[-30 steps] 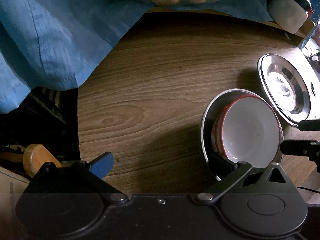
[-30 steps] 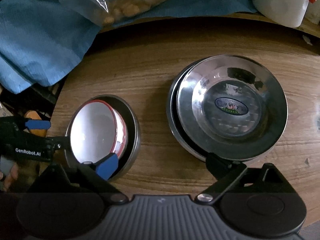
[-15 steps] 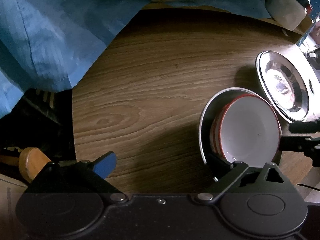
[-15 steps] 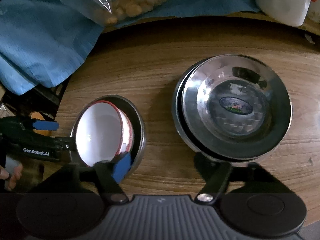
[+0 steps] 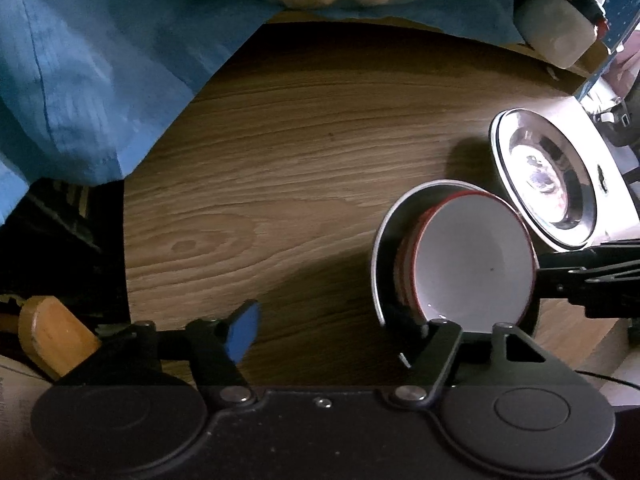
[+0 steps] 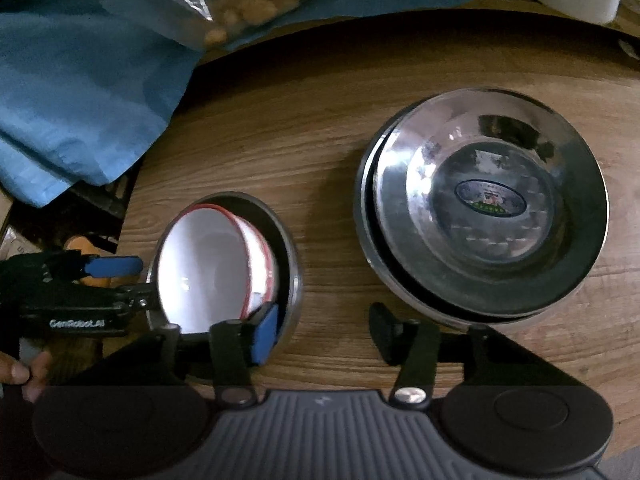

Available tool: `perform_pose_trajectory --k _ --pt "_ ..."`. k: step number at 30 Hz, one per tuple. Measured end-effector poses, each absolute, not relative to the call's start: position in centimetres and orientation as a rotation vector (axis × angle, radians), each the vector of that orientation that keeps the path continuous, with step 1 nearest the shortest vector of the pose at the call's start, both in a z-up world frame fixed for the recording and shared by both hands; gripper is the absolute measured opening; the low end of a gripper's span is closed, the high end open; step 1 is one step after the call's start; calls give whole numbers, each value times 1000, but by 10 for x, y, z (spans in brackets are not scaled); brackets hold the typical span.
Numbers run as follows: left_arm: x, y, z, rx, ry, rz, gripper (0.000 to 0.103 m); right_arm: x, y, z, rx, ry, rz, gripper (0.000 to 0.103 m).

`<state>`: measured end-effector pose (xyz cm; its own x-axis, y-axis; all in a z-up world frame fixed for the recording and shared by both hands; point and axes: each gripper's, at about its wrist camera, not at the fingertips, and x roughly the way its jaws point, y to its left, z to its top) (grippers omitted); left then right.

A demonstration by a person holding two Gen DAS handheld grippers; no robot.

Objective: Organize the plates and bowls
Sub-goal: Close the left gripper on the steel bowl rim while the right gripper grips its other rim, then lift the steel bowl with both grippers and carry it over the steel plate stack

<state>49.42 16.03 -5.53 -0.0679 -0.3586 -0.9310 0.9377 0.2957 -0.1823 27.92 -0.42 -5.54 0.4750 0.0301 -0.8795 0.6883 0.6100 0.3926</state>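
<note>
Both pairs of jaws have just been closing since the earlier frames. The left gripper (image 5: 320,318) now stands partly open, its blue-padded finger (image 5: 242,330) over bare wooden table (image 5: 280,160) and its black finger at the near rim of the steel bowl (image 5: 382,248); whether that finger touches the rim is hard to tell in the dim light. Nothing is pinched between its pads. The right gripper (image 6: 322,334) is also partly open and empty, with its blue pad (image 6: 266,332) beside the steel bowl's rim and its black finger near the stack of 2 steel plates (image 6: 484,216). A white red-rimmed enamel bowl (image 6: 208,264) sits tilted inside the steel bowl, left of the plates. Blue cloth (image 5: 100,60) drapes the table's far left.
</note>
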Motion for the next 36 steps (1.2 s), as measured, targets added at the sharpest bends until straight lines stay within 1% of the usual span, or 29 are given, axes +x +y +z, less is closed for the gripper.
perform_pose_trajectory --k 4,6,7,9,11,12,13,15,16,19,28,36 --pt "495 161 -57 614 1212 -1202 63 278 -7 -60 866 1004 -471 57" --pt "495 161 -57 601 1223 -1212 55 276 -6 -61 873 994 -458 51" --pt "494 161 -57 595 1227 -1219 53 276 -5 -61 880 987 -450 46" --pt "493 161 -56 584 1234 -1234 44 277 -5 -60 886 975 -429 36" --pt "492 161 -56 579 1234 -1250 38 279 -1 -57 878 961 -404 23" --pt "491 160 -55 579 1233 -1257 34 280 0 -56 869 959 -395 21" --pt "491 161 -55 577 1233 -1265 32 282 2 -55 860 960 -389 19" --pt "489 160 -54 575 1236 -1282 24 284 2 -55 856 962 -386 19" --pt "488 159 -55 578 1236 -1286 22 285 1 -56 865 963 -376 20" --pt "484 156 -57 588 1240 -1300 13 288 -1 -59 883 969 -370 20" --pt "483 156 -57 590 1235 -1297 14 294 3 -62 854 983 -358 17" --pt "480 156 -56 605 1221 -1299 14 294 4 -61 837 975 -349 17"
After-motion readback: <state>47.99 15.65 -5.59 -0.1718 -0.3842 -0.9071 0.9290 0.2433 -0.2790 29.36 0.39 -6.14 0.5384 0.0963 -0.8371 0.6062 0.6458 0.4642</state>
